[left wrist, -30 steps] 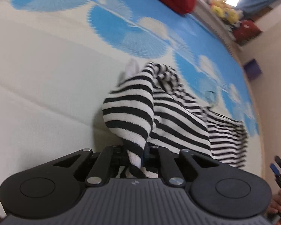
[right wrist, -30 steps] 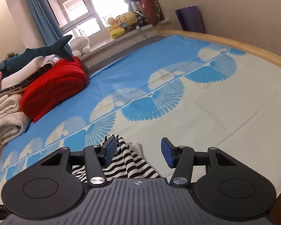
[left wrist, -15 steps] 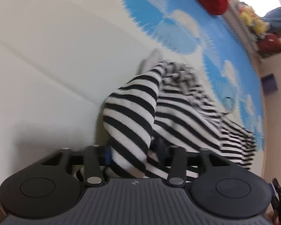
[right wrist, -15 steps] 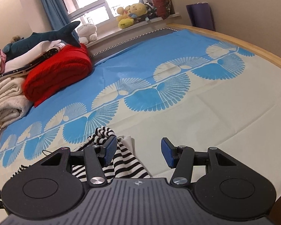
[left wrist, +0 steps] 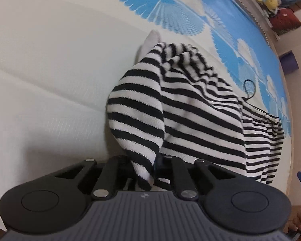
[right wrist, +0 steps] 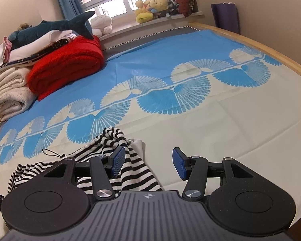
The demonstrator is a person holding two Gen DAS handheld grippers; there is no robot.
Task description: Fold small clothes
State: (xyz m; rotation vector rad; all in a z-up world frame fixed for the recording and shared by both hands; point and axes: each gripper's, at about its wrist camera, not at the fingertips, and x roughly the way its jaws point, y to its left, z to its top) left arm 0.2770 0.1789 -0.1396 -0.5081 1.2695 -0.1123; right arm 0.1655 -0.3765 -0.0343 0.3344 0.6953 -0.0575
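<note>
Striped black-and-white knit top [left wrist: 190, 108] lies bunched on the cream part of a bed sheet [left wrist: 50, 70] printed with blue fans. One fold of it runs up between the jaws of the left claw [left wrist: 145, 167], which are closing on the cloth and pinching it. The right claw [right wrist: 148, 163] hangs over the bed with its blue pads [right wrist: 179, 163] well apart and nothing between them, the top lying just beside and under its left finger. Beyond, a red blanket [right wrist: 68, 68] and plush toys [right wrist: 150, 8] line the window end.
</note>
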